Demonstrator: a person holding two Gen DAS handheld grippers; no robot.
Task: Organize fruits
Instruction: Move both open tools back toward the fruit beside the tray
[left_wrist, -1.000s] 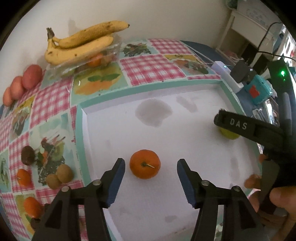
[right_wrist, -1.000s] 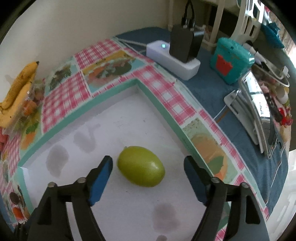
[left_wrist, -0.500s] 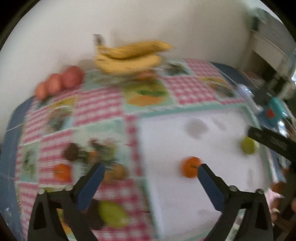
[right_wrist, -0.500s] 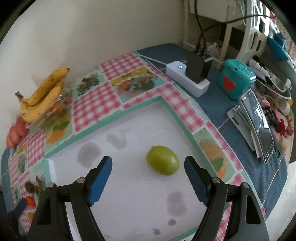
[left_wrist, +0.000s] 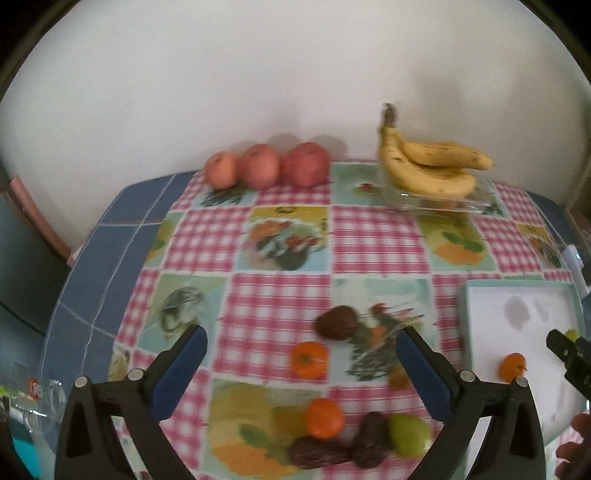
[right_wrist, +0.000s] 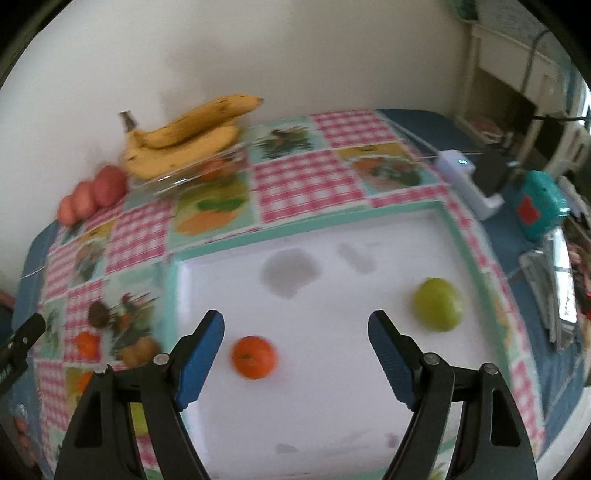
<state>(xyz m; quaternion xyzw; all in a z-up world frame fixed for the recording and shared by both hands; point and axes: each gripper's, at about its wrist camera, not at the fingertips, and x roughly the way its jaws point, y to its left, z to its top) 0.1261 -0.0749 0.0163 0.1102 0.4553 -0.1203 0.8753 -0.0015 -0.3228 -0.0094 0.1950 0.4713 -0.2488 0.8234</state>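
The left gripper (left_wrist: 301, 354) hangs wide open and empty over loose fruit on the checked tablecloth (left_wrist: 373, 240), the small round orange mandarin (left_wrist: 308, 359) nearest between its blue pads. The right gripper (right_wrist: 295, 345), equally wide and empty, faces the white tray (right_wrist: 406, 398). The mandarin looks light, soft-skinned and prone to roll, so I would pinch gently across its widest middle.

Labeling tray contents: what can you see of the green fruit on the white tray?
The green fruit is yellow-green, smooth, roundish to oval and whole. It lies on the white tray near the right rim, apart from the orange. Nothing touches it but the tray; the right tongs are open, off to its left.
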